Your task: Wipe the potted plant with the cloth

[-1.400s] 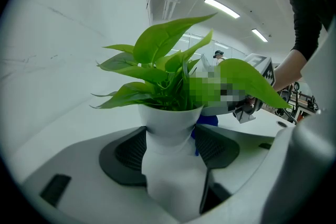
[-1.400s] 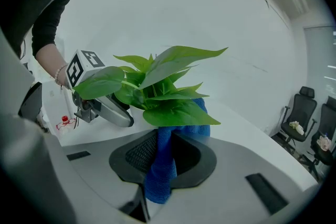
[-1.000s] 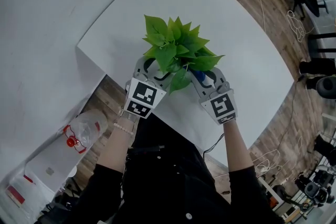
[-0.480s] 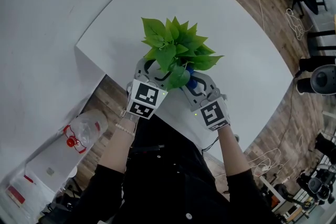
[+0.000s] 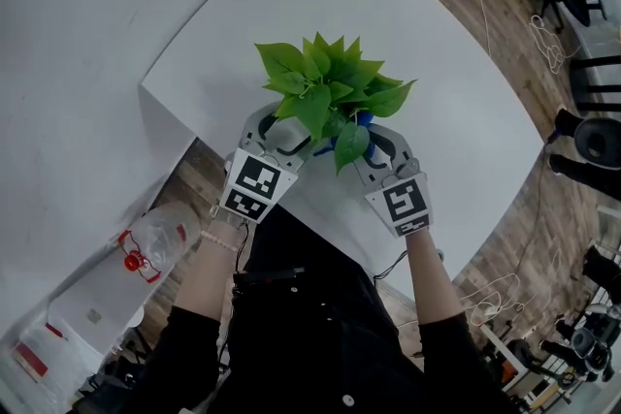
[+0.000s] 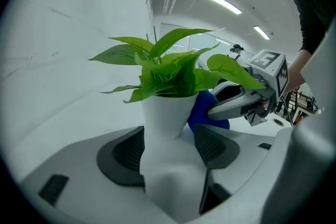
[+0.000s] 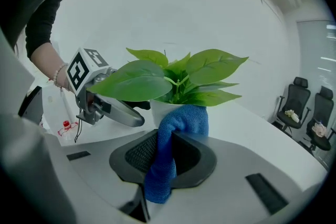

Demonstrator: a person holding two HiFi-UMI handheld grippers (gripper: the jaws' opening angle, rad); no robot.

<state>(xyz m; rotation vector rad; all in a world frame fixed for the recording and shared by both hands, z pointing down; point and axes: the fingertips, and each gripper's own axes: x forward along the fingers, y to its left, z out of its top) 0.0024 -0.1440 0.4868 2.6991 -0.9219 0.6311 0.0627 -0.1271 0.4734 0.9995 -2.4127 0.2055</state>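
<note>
the left hand-held gripper [image 6: 169,150] is clamped on the white pot [image 6: 167,112] of the potted plant [image 5: 325,84], one dark ribbed pad against each side of the pot. the pot's lower part sinks between the jaws and out of sight, so whether its base rests on the white counter [image 5: 441,87] cannot be told. the plant sits at the counter's near edge, close to the person.

from the head view the green leaves [image 5: 312,107] cover the pot completely, as well as the tips of both grippers. only the marker cubes and the grey jaw bodies show below the foliage.

the right hand-held gripper [image 7: 167,157] pinches a blue cloth [image 7: 181,120]. the cloth fills the gap between its pads and hides where they meet. its upper fold lies against the pot's side just under the leaves, and its lower end hangs down between the jaws. in the head view the cloth is only a small blue patch among the leaves.

a broad leaf crosses the right gripper view and hides part of the left gripper behind it. office chairs [image 7: 294,105] stand at that view's far right, small and dim. a clear plastic bottle [image 5: 155,242] with a red cap lies off the counter at lower left.
</note>
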